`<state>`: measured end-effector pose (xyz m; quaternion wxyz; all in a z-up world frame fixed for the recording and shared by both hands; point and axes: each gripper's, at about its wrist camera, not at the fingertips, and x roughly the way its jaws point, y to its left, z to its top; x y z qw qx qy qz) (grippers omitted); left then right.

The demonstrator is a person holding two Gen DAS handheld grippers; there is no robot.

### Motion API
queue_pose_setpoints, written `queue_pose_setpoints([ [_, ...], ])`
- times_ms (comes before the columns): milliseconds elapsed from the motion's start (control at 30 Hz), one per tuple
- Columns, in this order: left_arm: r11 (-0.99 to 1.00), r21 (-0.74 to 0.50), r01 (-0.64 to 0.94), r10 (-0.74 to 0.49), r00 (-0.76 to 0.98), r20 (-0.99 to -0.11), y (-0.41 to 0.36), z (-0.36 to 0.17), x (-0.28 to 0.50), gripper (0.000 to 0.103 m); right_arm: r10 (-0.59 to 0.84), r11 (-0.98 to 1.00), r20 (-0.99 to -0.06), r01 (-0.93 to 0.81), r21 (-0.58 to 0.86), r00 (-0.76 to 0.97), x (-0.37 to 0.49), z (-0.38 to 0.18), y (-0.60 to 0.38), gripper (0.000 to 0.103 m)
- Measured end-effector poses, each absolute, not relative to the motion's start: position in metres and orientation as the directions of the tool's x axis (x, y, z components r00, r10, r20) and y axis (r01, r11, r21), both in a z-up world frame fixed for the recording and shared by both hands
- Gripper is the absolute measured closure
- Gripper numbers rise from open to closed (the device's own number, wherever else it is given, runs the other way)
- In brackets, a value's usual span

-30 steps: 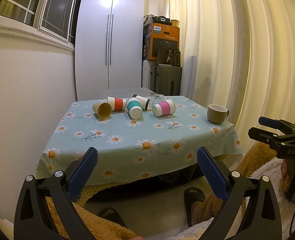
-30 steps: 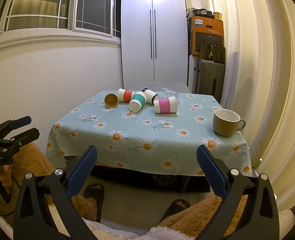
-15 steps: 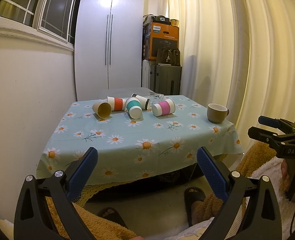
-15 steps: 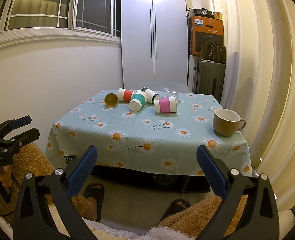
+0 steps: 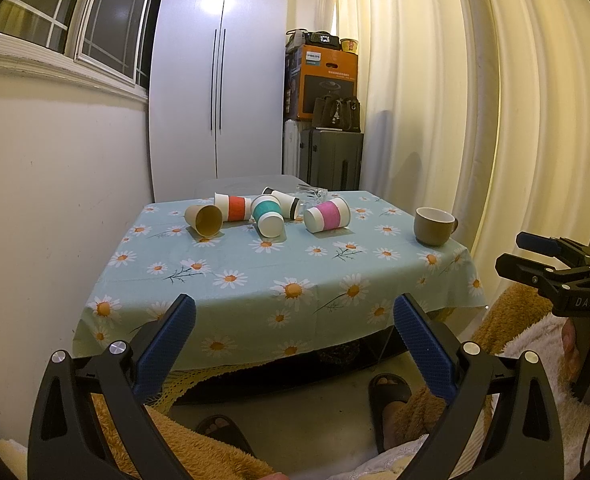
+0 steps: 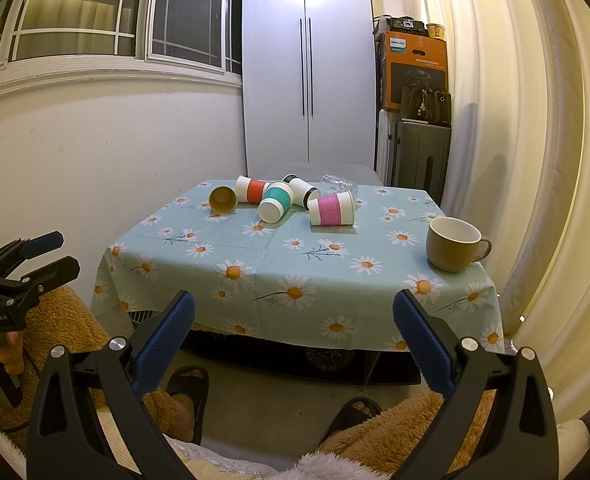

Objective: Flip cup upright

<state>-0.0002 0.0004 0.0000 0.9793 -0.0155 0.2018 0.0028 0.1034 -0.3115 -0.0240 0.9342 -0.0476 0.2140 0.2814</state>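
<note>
Here, both grippers' fingers (image 5: pixel 167 344) gape before toppled cups (image 5: pixel 327 216) on the table (image 5: pixel 255 276).

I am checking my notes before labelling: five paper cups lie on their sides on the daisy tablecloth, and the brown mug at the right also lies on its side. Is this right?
Not quite. The brown mug stands upright, opening upward, as the right wrist view shows. The five paper cups do lie on their sides on the daisy tablecloth.

A white 2-door wardrobe (image 6: pixel 305 68) stands between window (image 6: pixel 95 12) and cream curtains (image 6: pixel 515 92).
</note>
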Motion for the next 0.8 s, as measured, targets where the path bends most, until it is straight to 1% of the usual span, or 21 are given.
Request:
queue_pose_setpoints([
  [400,1.0,-0.027,-0.009,-0.002,0.918,-0.396,-0.002,0.004,-0.002,0.007,0.506,0.837,-0.427,-0.546,0.035,0.749,0.104,-0.023,-0.311,0.005],
  [567,0.999,-0.034,0.002,-0.016,0.92,-0.392,-0.005,0.008,-0.002,0.007,0.52,0.829,-0.448,-0.556,0.06,0.727,0.109,-0.022,-0.309,0.005],
  [700,0.998,-0.056,0.043,-0.062,0.904,-0.422,-0.005,0.011,0.009,0.007,0.554,0.81,-0.446,-0.579,0.093,0.703,0.119,-0.018,-0.304,0.005],
  [800,0.997,-0.035,0.066,-0.074,0.894,-0.442,-0.005,0.015,0.024,0.007,0.555,0.806,-0.448,-0.587,0.081,0.7,0.134,-0.007,-0.296,0.005],
])
